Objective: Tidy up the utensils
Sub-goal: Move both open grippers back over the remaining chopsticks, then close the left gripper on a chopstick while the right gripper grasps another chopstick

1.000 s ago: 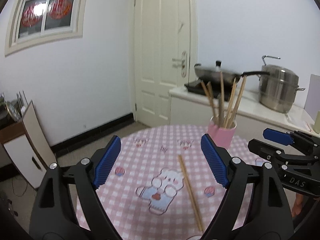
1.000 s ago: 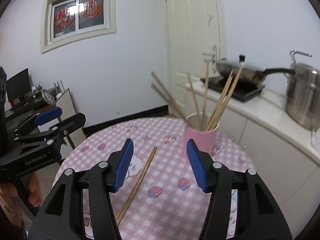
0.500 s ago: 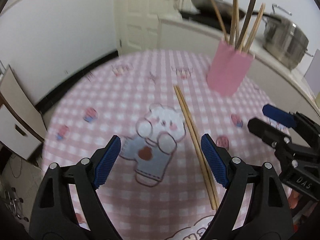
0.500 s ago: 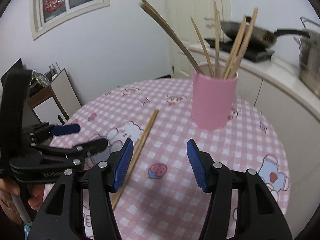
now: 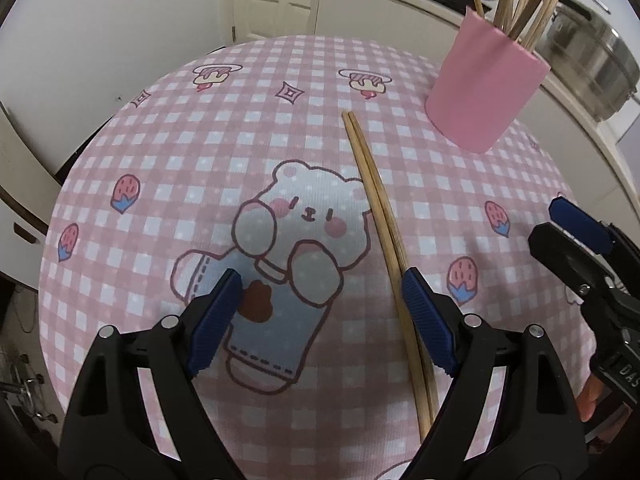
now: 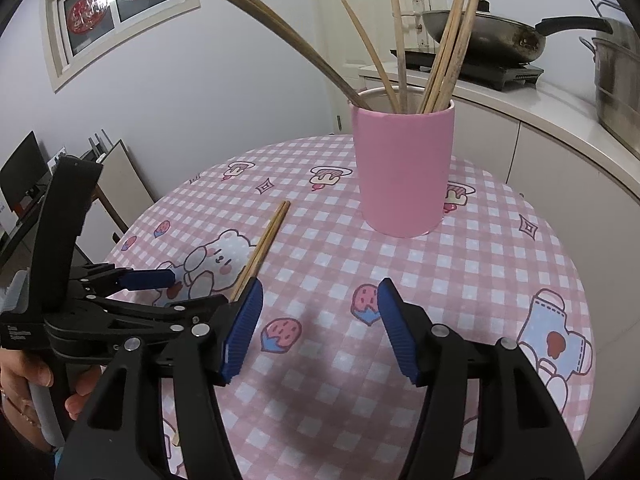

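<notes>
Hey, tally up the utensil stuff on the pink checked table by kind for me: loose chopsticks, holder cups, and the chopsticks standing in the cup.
Loose chopsticks lying on the tablecloth: 2
Pink cup: 1
Chopsticks standing in the cup: about 8, since some overlap
Total: about 11

Round table under a pink checked cloth [image 5: 168, 152], bear print [image 5: 298, 224] at its middle, strawberry prints scattered around. Beyond it I see a white counter [image 6: 532, 108] carrying a dark wok [image 6: 484, 36] on a black cooktop [image 6: 508, 70], steel stockpot [image 6: 618, 80] alongside. Cream door [image 5: 272, 0] behind; window [image 6: 116, 4] high on the wall.
</notes>
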Tool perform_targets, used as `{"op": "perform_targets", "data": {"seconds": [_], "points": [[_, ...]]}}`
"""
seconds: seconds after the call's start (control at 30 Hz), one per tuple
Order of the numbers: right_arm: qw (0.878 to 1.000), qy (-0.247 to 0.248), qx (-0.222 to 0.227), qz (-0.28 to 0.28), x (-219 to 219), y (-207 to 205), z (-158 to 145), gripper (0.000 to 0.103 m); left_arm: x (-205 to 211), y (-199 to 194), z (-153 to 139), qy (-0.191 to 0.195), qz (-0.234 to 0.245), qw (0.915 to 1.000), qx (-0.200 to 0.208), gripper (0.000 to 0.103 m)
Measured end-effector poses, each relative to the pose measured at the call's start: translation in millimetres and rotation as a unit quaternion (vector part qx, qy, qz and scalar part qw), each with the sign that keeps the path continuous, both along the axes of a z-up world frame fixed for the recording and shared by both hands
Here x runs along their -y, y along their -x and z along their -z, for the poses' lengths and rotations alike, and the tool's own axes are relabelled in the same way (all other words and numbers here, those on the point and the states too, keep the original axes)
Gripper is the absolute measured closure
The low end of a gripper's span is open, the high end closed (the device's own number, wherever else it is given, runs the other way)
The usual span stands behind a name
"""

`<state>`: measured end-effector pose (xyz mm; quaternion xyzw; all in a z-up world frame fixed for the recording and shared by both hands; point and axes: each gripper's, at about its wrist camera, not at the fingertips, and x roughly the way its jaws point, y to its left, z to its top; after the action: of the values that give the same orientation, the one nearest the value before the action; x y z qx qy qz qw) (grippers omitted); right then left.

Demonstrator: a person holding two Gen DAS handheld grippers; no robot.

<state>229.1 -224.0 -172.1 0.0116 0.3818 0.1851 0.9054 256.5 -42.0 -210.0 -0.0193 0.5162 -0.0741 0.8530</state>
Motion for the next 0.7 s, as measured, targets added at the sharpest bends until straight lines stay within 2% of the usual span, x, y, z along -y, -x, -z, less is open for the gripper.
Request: {"op": "perform_targets", "data": {"seconds": [0.7], "points": [[1.000, -0.007, -0.003, 0.003, 8, 1, -3, 0.044, 1, -26, 4, -0.024, -0.012, 0.9988, -0.041, 0.021]]}}
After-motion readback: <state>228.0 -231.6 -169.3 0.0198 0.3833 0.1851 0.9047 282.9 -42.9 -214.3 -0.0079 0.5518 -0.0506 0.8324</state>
